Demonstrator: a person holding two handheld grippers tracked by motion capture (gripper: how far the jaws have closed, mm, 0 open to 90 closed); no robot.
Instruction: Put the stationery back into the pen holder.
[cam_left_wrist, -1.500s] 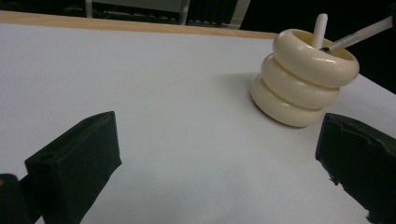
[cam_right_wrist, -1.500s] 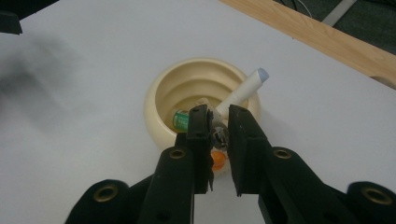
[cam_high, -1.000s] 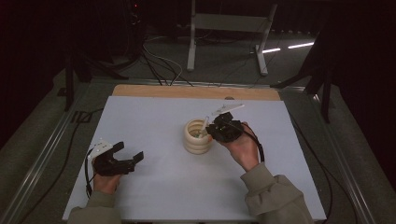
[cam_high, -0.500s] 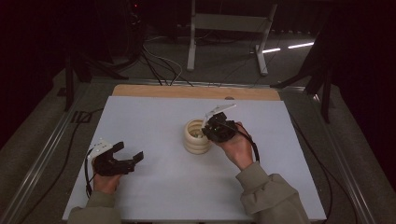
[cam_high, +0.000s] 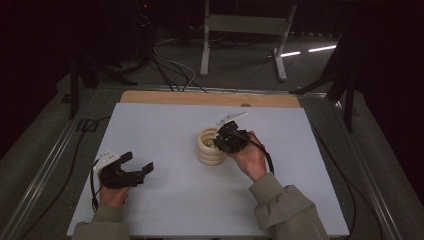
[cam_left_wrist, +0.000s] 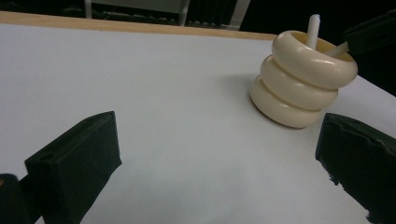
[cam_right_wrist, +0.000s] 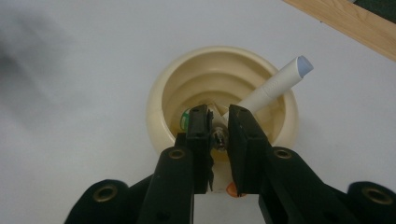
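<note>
Dark floor and cables surround the white bench (cam_high: 165, 200). At the centre of the high view stands a cream ribbed holder (cam_high: 208, 147) with a white marker (cam_right_wrist: 275, 86) leaning out of it. Just over its mouth, the right hand-held gripper (cam_right_wrist: 218, 123) is clenched on a small item I cannot identify. Lower left, well apart, the left hand-held gripper (cam_high: 135, 167) rests released, holding nothing.

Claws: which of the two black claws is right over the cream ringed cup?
The right claw, shut on a small pen-like thing above the cream ringed cup. The left claw rests open, far from it.
</note>
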